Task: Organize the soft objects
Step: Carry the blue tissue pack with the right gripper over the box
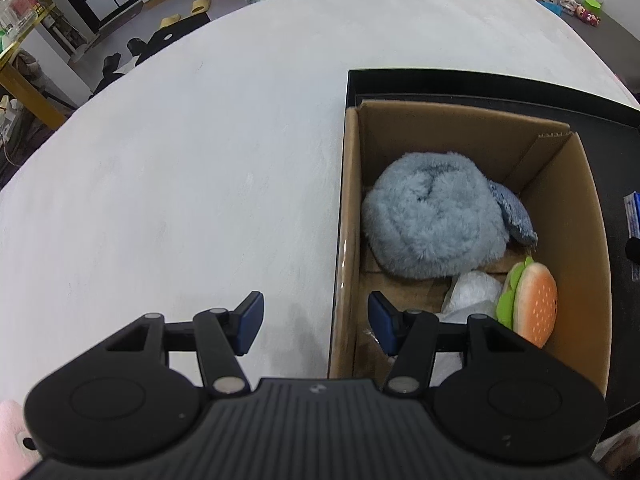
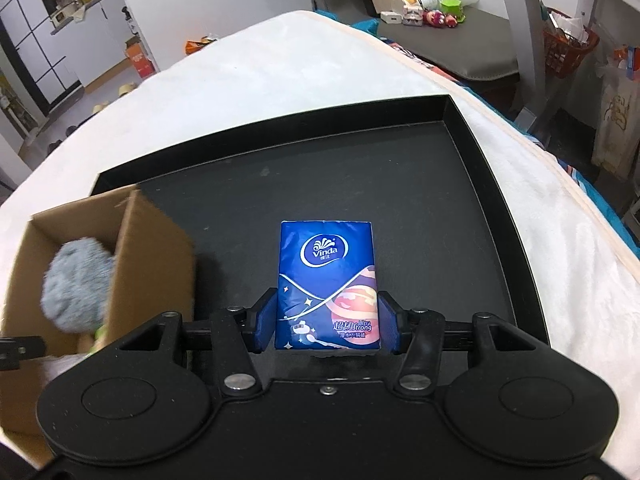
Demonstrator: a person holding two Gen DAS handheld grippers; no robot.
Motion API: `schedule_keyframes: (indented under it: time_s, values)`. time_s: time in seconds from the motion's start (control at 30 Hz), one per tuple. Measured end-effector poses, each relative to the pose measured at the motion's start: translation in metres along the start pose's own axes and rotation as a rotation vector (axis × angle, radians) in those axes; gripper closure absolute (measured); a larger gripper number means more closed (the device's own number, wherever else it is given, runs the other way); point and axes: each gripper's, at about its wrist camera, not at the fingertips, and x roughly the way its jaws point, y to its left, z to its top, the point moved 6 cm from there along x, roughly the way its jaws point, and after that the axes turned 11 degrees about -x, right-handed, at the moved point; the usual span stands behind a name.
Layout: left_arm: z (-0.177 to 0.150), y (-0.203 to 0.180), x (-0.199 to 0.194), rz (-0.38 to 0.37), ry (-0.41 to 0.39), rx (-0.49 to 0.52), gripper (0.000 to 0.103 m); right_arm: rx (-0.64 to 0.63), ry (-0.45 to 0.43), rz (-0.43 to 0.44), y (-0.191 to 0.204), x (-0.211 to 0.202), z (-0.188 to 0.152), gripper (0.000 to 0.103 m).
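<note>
My right gripper [image 2: 327, 325] is shut on a blue Vinda tissue pack [image 2: 327, 280], both pads pressing its lower sides above the black tray [image 2: 460, 240]. The cardboard box [image 2: 156, 240] stands on the tray's left part. In the left wrist view the box [image 1: 576, 224] holds a fluffy grey-blue plush [image 1: 432, 216], a burger plush [image 1: 534, 304] and a white soft item [image 1: 476, 292]. My left gripper [image 1: 316, 324] stands open over the box's left wall, one finger outside, one inside, holding nothing.
A white blanket [image 1: 200, 160] covers the bed around the black tray [image 1: 440, 84]. A pink soft thing [image 1: 10, 436] peeks in at the lower left corner. Beyond the bed lie slippers, boxes and a bench with small toys [image 2: 440, 16].
</note>
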Motion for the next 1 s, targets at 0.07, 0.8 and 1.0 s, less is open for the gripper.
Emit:
schedule_keyframes:
  time_s: [0.07,0.8,1.0]
  values:
    - [-0.003,0.002,0.001,-0.007,0.007,-0.006,0.047,-0.005,-0.010,0.009,0.002,-0.004,0.001,0.053]
    - [-0.024,0.027,-0.007,-0.096,-0.001,-0.063,0.047,-0.027,-0.100,0.103,0.047,-0.064,0.005,0.053]
    - [-0.029,0.033,-0.009,-0.142,0.001,-0.086,0.049,-0.043,-0.108,0.144,0.070,-0.074,0.006,0.053]
